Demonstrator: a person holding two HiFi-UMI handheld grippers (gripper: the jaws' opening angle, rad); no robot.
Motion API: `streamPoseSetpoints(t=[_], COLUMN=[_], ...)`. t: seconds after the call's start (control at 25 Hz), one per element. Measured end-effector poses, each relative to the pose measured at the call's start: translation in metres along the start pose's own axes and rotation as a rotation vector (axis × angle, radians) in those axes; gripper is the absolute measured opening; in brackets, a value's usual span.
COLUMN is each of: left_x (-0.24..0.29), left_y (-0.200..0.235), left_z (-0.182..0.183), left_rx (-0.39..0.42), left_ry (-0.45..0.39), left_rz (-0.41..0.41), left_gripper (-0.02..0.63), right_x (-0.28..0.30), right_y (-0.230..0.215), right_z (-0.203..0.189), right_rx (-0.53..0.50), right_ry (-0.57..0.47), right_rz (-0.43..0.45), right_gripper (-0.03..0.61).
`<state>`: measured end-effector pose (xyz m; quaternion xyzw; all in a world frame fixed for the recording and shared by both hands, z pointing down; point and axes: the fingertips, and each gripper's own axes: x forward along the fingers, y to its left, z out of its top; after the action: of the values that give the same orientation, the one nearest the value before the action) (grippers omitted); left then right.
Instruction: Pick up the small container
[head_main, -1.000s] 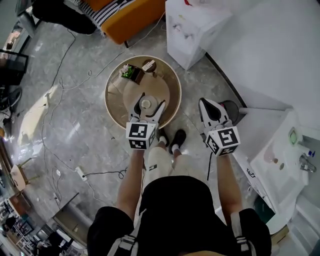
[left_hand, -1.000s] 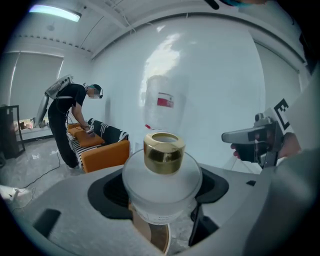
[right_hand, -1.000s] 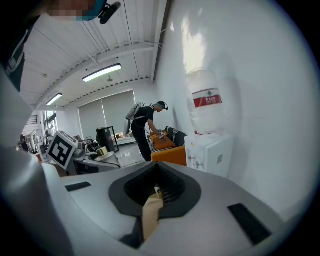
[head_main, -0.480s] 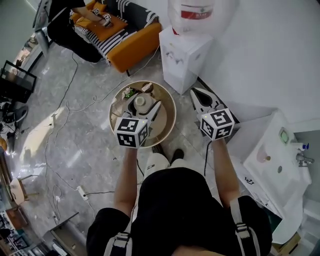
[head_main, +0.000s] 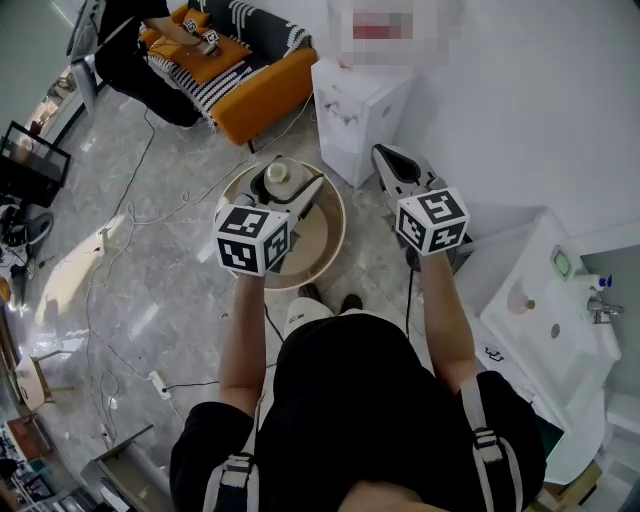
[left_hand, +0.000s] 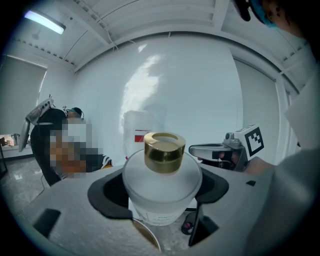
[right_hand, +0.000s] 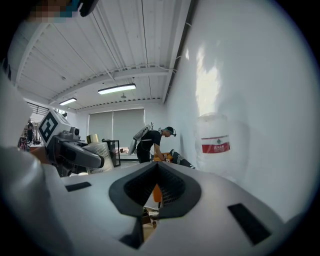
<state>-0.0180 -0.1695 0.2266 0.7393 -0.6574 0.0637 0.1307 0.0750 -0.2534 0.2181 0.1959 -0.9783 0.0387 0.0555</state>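
An orange sofa (head_main: 262, 85) and a white dispenser (head_main: 360, 105) are seen beyond the round table (head_main: 335, 240), which stands on the floor just ahead of the person's feet. Over the table's far edge the left gripper (head_main: 283, 195) is held, its jaws clamped on either side of the container (left_hand: 161, 192), a frosted vessel with a gold cap (left_hand: 164, 151) that sits upright between them. In the left gripper view the table's rim is glimpsed beneath the container, so it is judged to be clear of the tabletop, though the gap cannot be gauged well from overhead. The right gripper (head_main: 390, 163) is carried to the right of the table, near the dispenser, its jaws pressed together on nothing. The pick-up is judged essentially done; only a steady hold is left.
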Motion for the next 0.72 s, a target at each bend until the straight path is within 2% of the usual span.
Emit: streamPoseSetpoints(t=[0.72], left_x=[-0.0031], left_y=[-0.0042], left_z=[0.0037], left_rx=[0.015], left_ry=[0.0], left_rz=[0.015], left_gripper=[0.351], right_x=[-0.0048], right_y=[0.0087], right_z=[0.0127], right_rx=[-0.045], right_ry=[-0.015], right_rz=[0.019], right_gripper=[0.003])
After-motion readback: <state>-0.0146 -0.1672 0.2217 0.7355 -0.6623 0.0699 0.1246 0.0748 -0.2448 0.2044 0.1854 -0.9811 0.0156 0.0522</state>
